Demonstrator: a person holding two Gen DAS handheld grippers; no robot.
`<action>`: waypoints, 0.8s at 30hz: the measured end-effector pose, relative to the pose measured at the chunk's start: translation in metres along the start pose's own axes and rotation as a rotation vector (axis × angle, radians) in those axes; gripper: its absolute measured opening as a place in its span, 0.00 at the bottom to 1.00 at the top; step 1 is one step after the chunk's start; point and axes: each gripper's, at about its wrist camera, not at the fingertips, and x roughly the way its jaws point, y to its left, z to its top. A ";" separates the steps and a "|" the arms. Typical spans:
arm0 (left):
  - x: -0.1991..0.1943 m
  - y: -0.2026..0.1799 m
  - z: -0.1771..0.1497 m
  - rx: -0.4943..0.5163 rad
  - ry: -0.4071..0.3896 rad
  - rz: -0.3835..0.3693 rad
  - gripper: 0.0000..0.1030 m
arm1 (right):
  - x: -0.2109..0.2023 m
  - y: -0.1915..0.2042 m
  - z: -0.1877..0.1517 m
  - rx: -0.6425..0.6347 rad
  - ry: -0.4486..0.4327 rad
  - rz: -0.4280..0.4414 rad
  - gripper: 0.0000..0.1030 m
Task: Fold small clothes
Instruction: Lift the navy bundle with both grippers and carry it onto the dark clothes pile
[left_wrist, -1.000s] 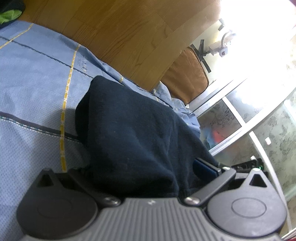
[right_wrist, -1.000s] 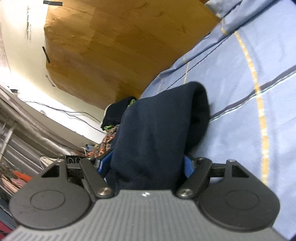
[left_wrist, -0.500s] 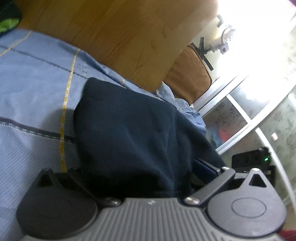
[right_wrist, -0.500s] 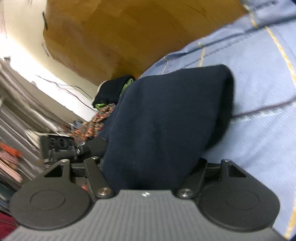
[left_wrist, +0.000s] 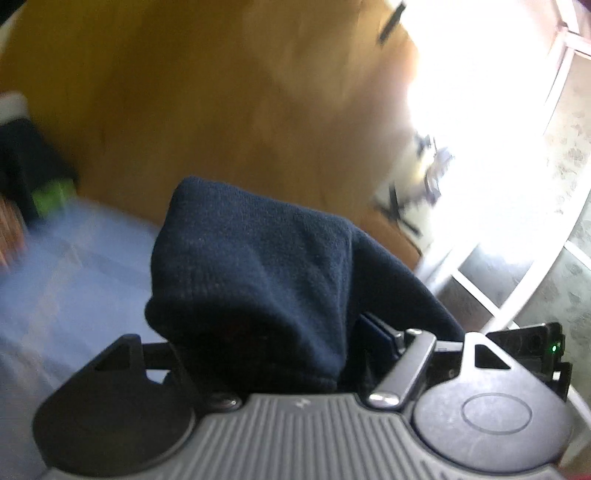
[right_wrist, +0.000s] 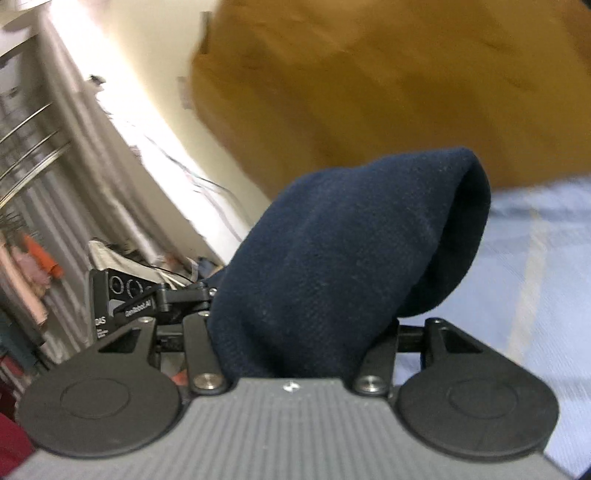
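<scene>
A dark navy knit garment (left_wrist: 266, 280) drapes over my left gripper (left_wrist: 280, 350) and hides both fingertips; the jaws are closed on its cloth. The same navy garment (right_wrist: 343, 266) hangs over my right gripper (right_wrist: 295, 332), which is also shut on it, fingertips hidden. The cloth is lifted above the light blue striped bedsheet (left_wrist: 62, 273), which also shows in the right wrist view (right_wrist: 535, 266). The other gripper (right_wrist: 122, 295) shows at the left of the right wrist view.
A wooden headboard (left_wrist: 207, 96) stands behind the bed. A pile of dark and green clothes (left_wrist: 33, 173) lies at far left. A bright window and glass door (left_wrist: 517, 206) are to the right. A clothes rack (right_wrist: 33, 236) stands left.
Both grippers have lifted the navy garment up off the sheet and tilted up; the views now show more headboard and less bed, with motion blur.
</scene>
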 end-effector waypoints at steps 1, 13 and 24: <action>-0.008 0.003 0.015 0.023 -0.026 0.032 0.70 | 0.016 0.005 0.012 -0.019 -0.002 0.023 0.53; -0.049 0.127 0.190 0.041 -0.202 0.411 0.75 | 0.265 0.043 0.136 -0.108 0.022 0.180 0.53; 0.051 0.267 0.172 -0.101 0.066 0.755 0.94 | 0.398 -0.081 0.049 0.239 0.254 -0.010 0.72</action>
